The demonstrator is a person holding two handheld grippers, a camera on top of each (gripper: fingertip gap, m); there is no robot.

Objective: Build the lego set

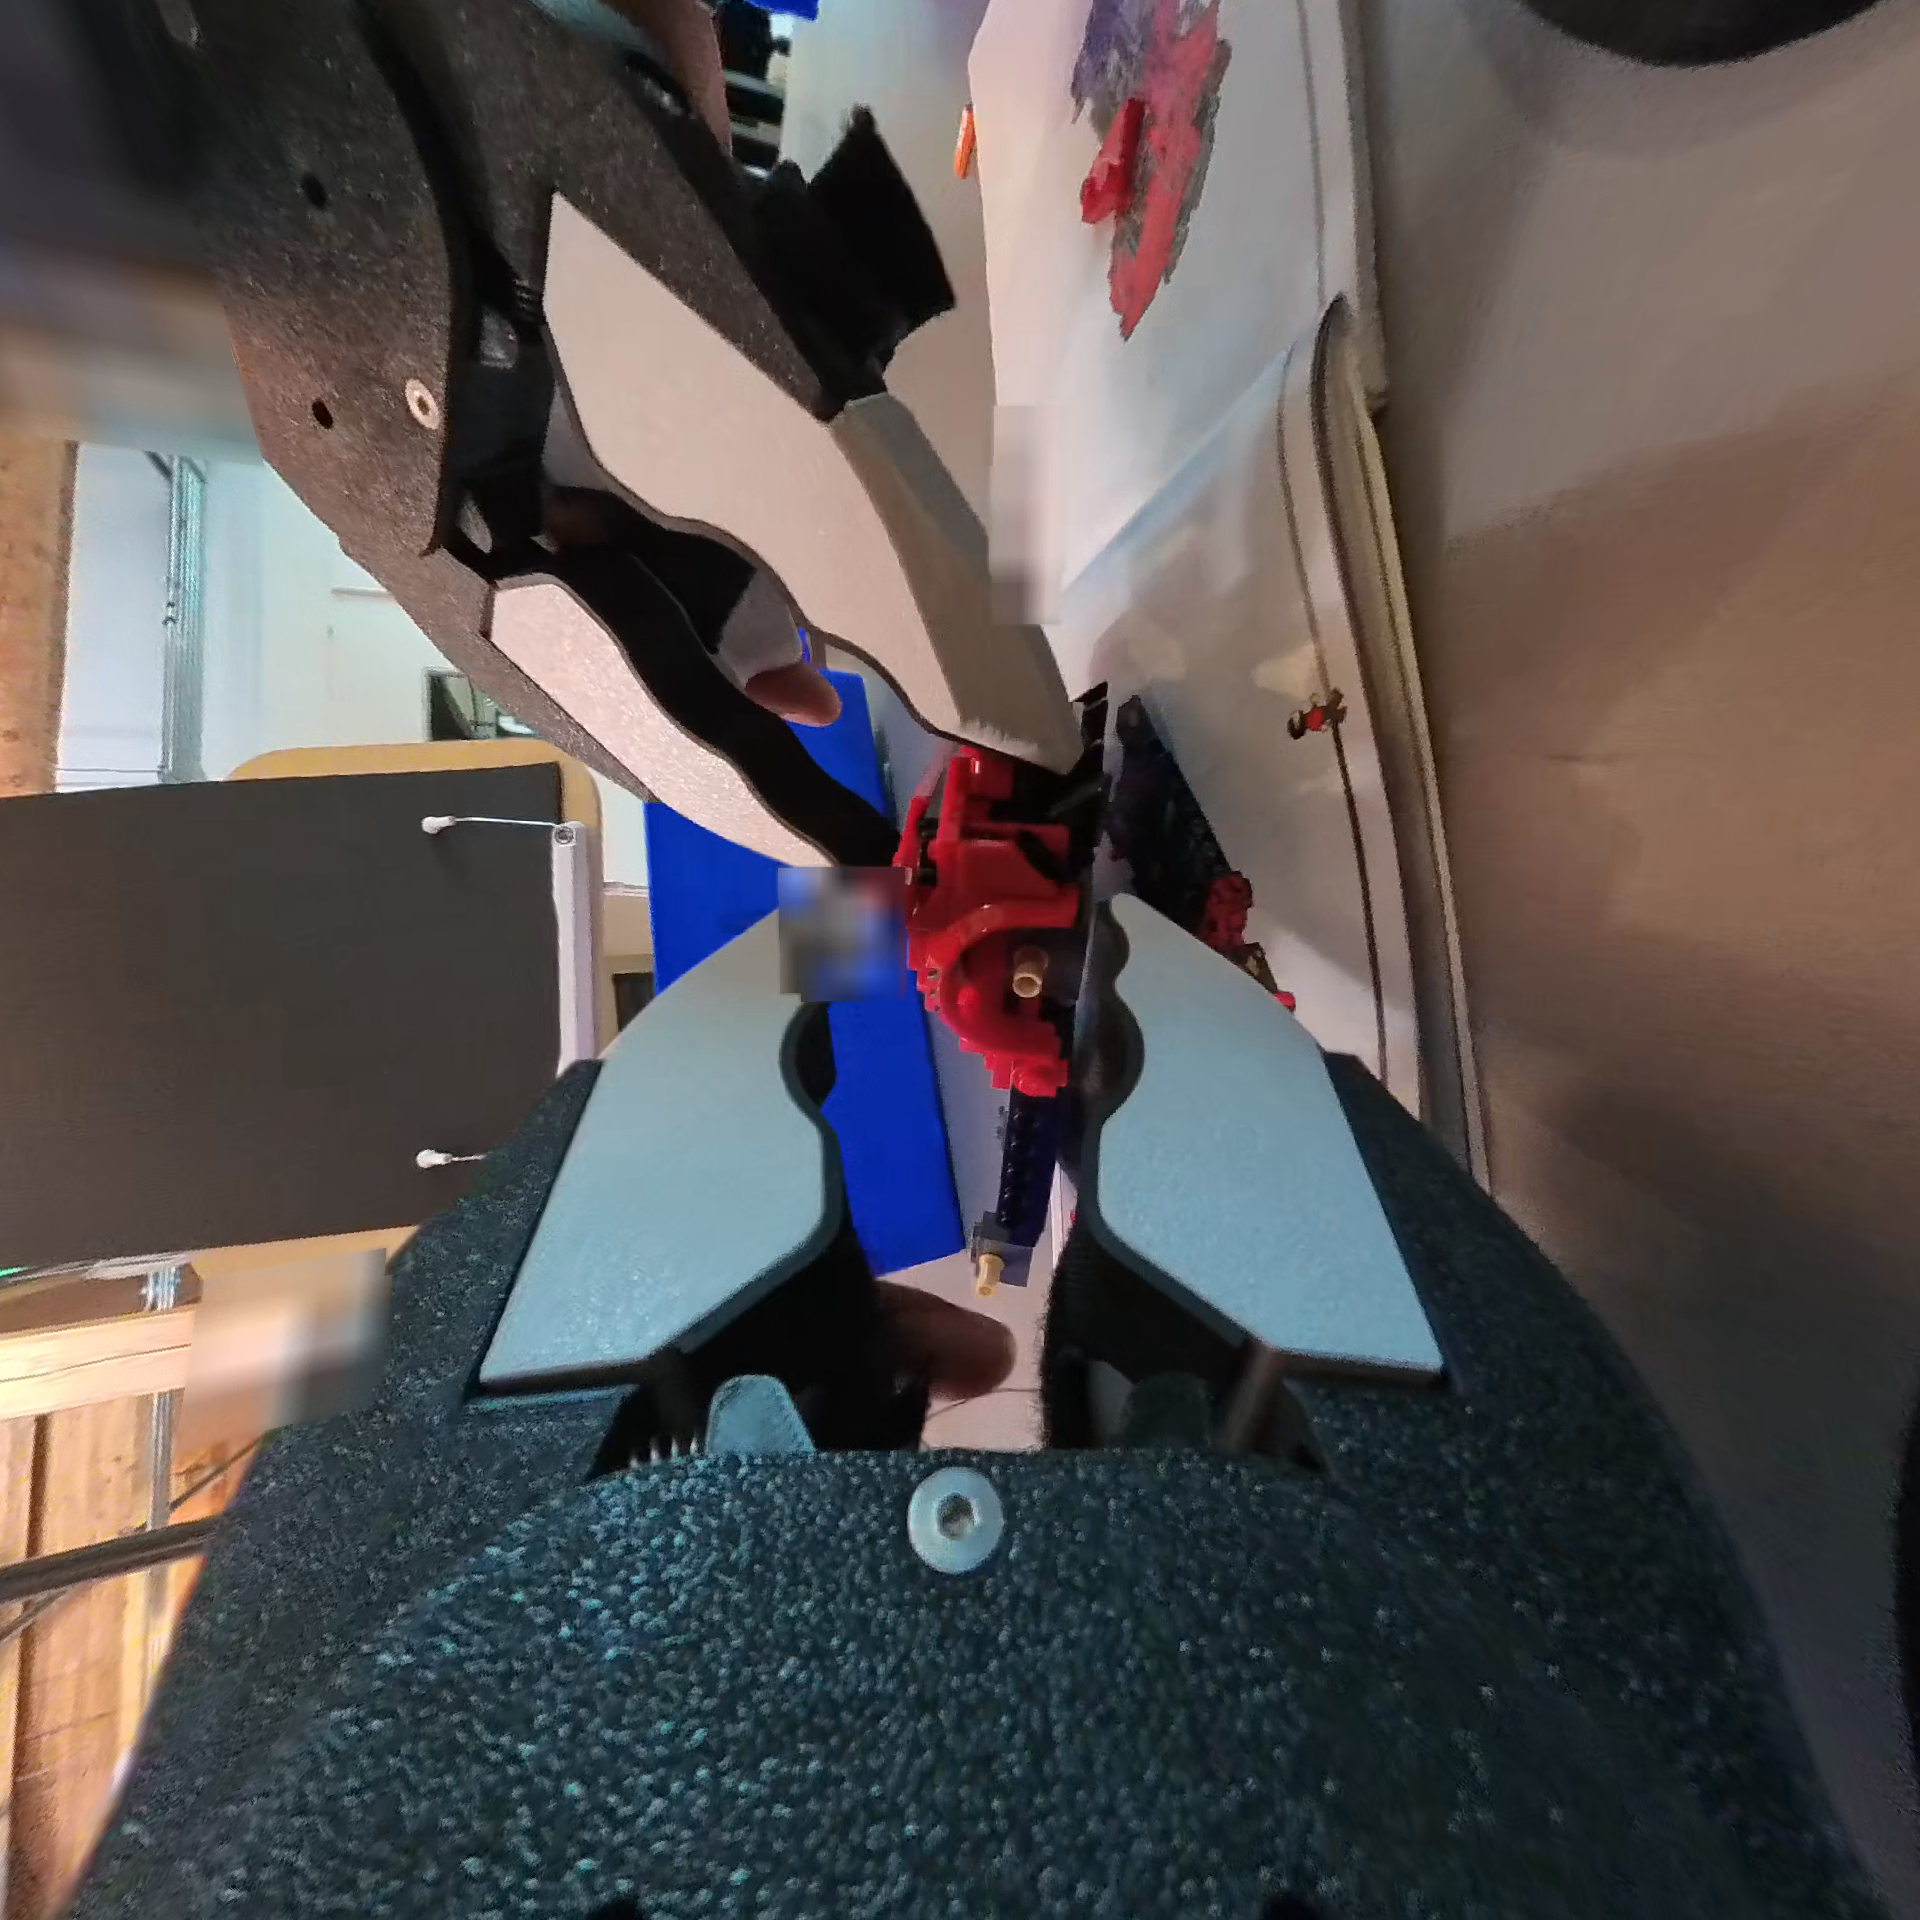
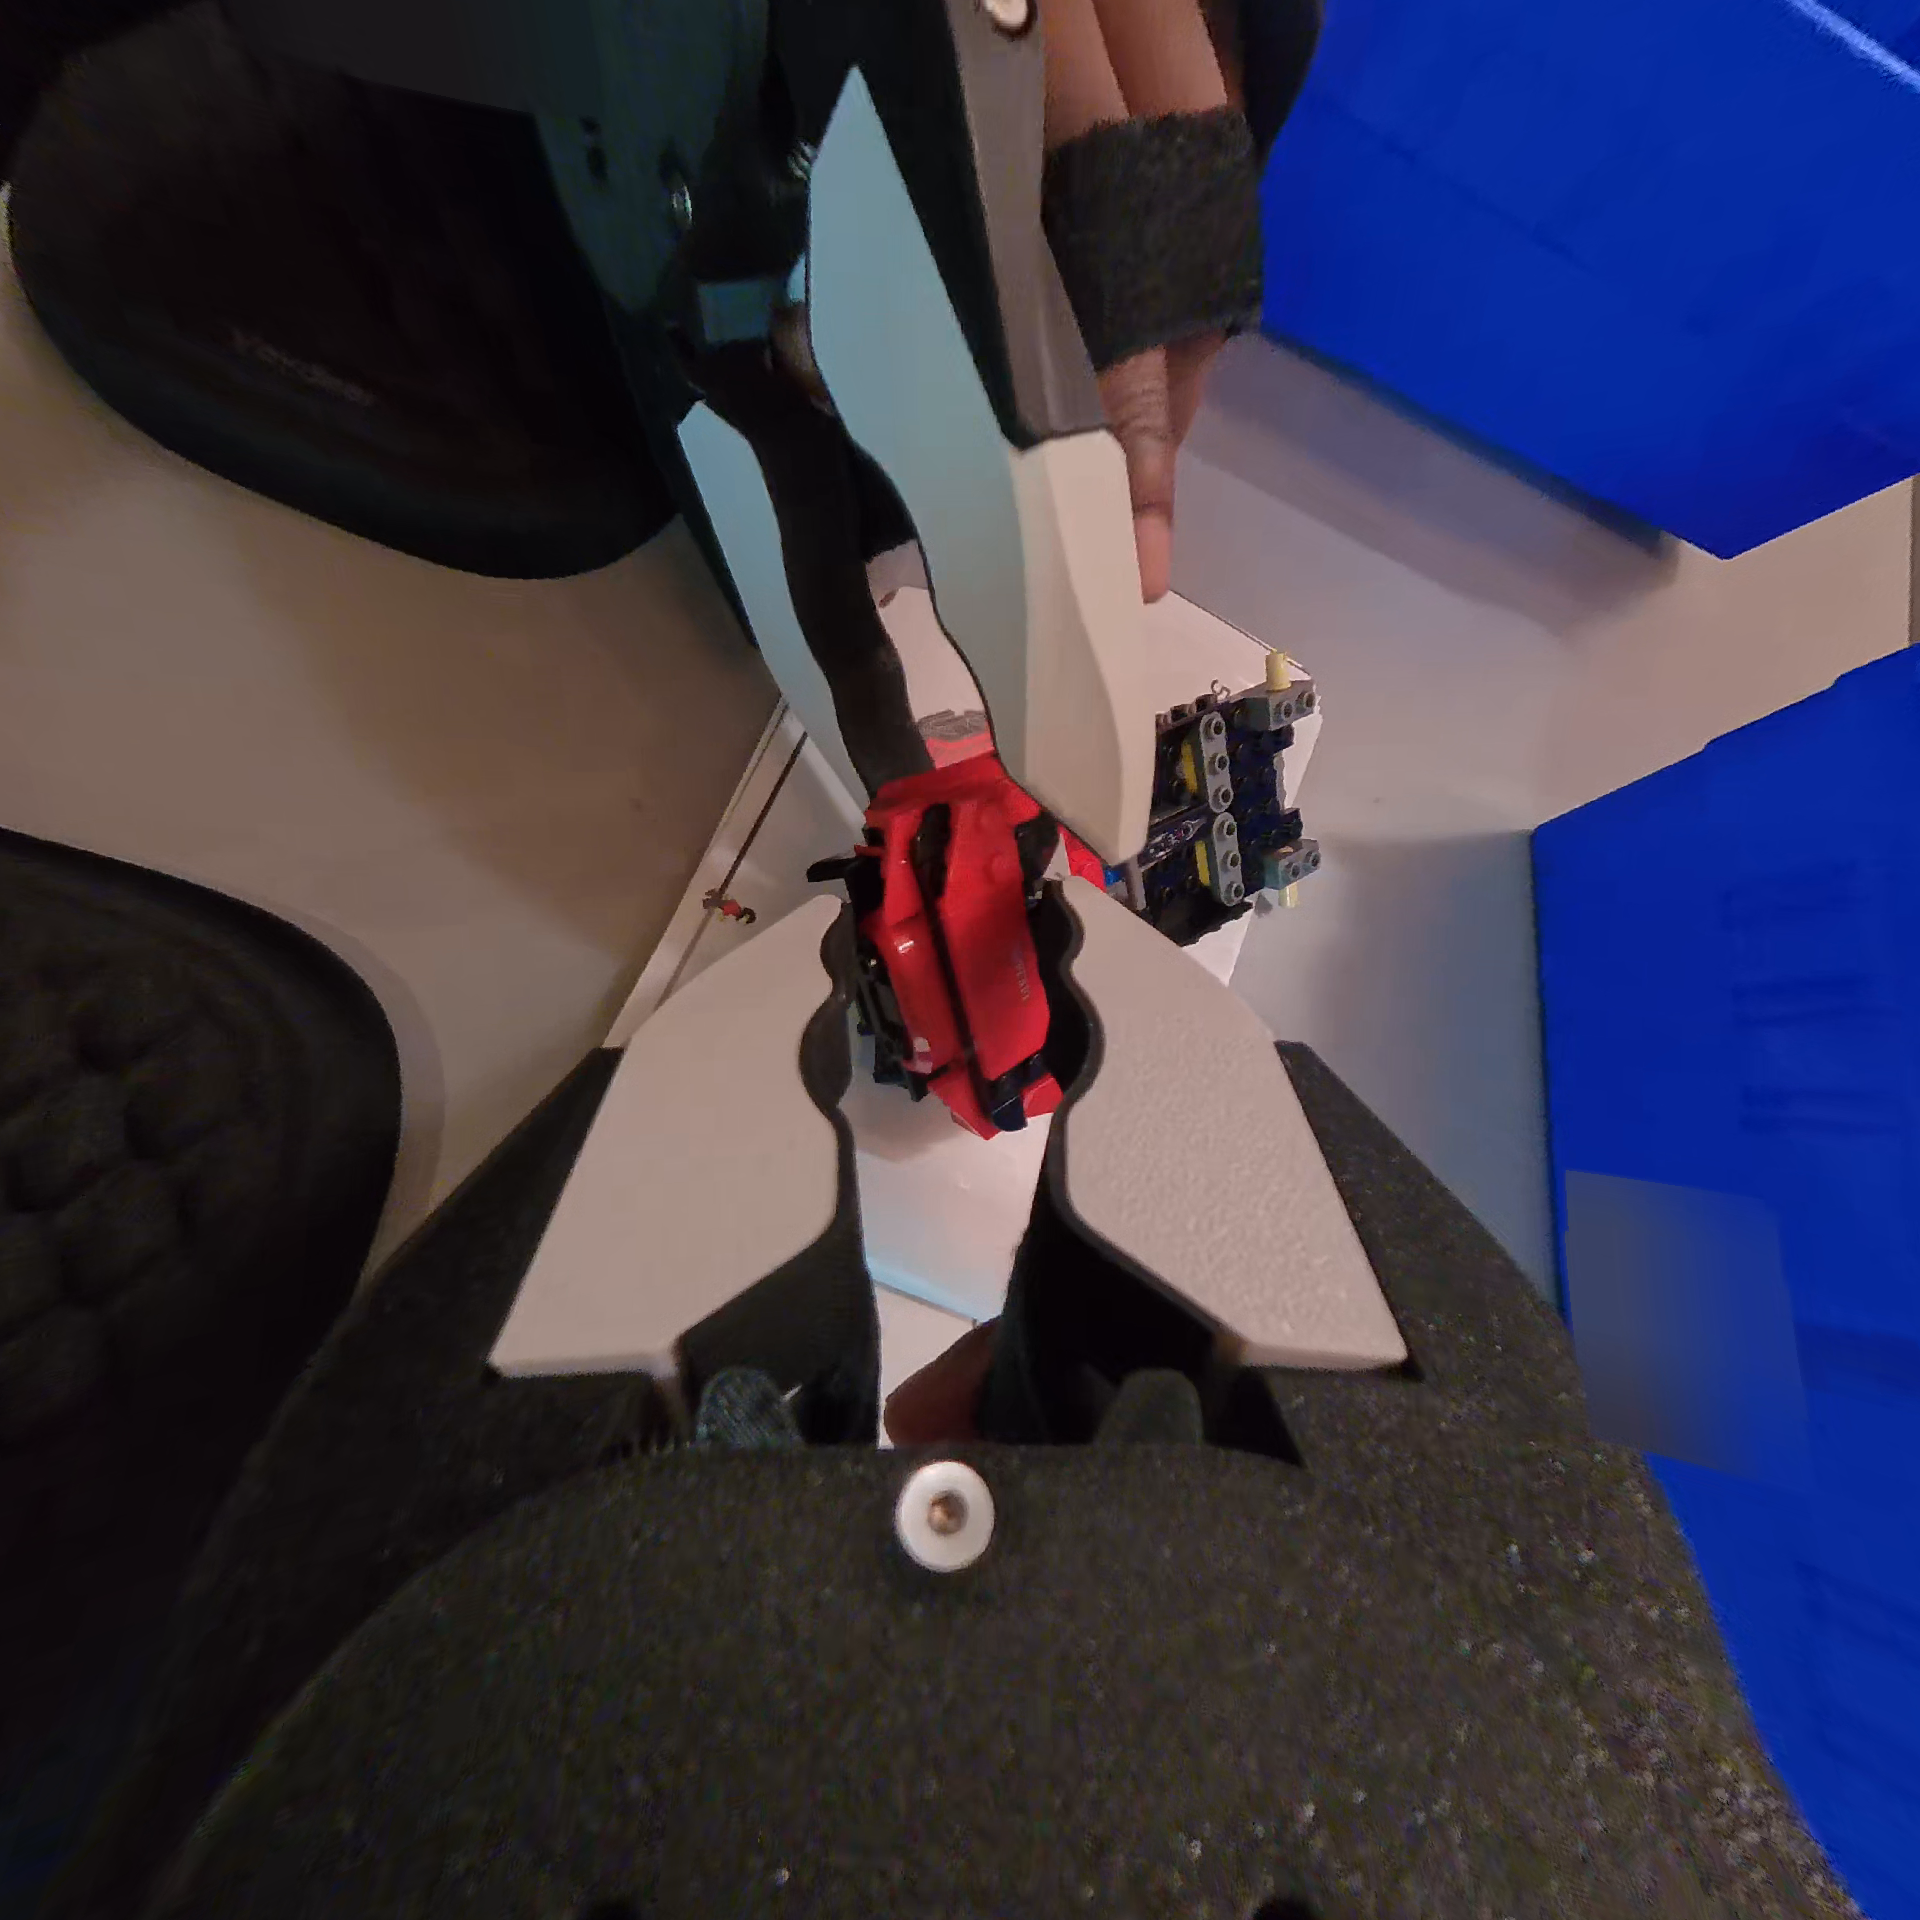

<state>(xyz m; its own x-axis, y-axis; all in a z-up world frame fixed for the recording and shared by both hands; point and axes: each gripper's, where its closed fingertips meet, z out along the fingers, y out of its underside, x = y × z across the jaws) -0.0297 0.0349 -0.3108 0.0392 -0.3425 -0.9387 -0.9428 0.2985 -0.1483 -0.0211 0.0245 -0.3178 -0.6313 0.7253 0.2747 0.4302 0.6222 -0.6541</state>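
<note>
While blue plastic bins (image 2: 1621,260) flank the white tabletop (image 2: 312,707), both the left gripper (image 1: 997,935) and right gripper (image 2: 951,935) pinch the red-and-black lego car body (image 2: 961,987) above it.

Glossy red plastic lego body (image 2: 961,977); matt grey grainy fingers (image 2: 1195,1174); smooth white bench (image 2: 312,727); fuzzy black cloth strap (image 2: 1153,234).

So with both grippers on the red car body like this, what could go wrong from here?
1. Both the right gripper and left gripper pinch the small red car body; opposing pulls could pop bricks loose.
2. The dark chassis sits close behind; a slip may knock it.
3. The fingers hide most of the body, so misalignment could go unseen.
</note>
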